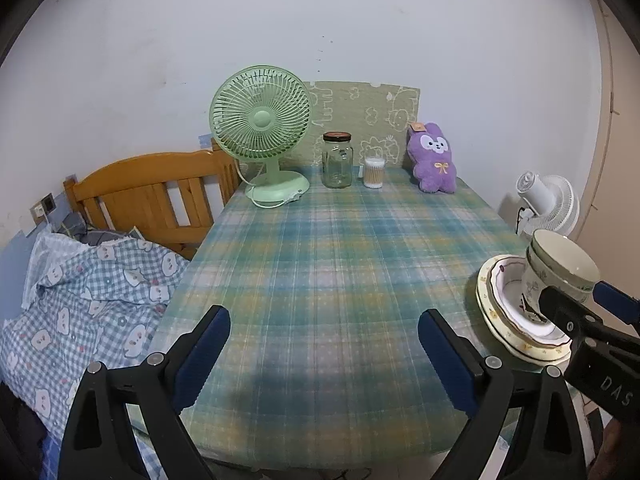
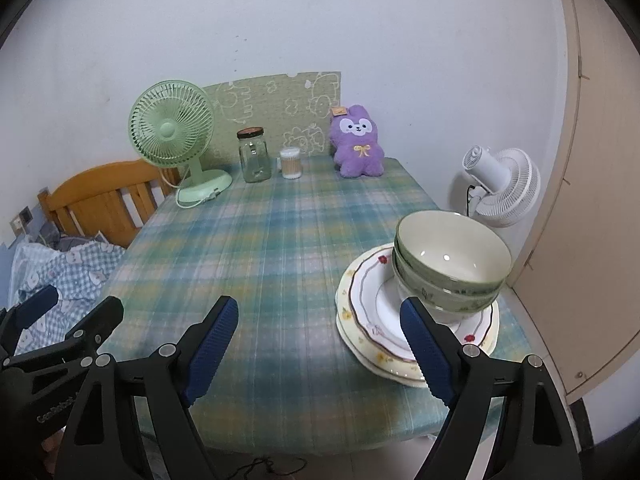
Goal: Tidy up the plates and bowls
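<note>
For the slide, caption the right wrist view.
Open right claw beside nested bowls stacked on plates, plaid table.

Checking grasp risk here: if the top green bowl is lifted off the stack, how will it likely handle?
The top bowl looks glazed, so probably slippery and breakable. It nests in a second bowl, which may lift with it. The plates underneath sit near the table edge, so pushing seems risky.

hidden: plates (image 2: 362, 304) partly behind right gripper (image 2: 320, 344) | bowls' (image 2: 452, 268) base hidden
</note>
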The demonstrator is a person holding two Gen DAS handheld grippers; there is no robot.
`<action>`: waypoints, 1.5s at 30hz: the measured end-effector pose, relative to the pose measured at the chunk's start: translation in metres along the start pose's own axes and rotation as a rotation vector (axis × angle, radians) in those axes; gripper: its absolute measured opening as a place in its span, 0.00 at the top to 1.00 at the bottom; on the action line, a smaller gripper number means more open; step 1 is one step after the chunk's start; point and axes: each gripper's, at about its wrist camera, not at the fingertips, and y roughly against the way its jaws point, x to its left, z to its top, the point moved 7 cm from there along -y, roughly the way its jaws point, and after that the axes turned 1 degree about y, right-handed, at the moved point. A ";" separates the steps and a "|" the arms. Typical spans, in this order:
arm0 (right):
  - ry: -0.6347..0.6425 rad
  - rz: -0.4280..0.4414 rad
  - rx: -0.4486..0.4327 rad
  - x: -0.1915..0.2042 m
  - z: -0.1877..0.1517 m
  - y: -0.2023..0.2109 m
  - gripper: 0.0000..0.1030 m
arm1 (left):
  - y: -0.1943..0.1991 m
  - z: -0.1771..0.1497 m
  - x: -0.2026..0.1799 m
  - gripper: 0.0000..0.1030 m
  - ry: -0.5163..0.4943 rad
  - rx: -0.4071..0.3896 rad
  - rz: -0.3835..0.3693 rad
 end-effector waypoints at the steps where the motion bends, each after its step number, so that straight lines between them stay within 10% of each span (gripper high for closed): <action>1: 0.003 0.005 -0.002 0.000 -0.002 0.001 0.17 | 0.002 -0.002 -0.002 0.07 0.000 -0.004 0.000; 45: 0.014 0.009 -0.034 0.006 -0.007 -0.005 0.15 | 0.007 -0.005 0.001 0.00 0.020 -0.054 0.007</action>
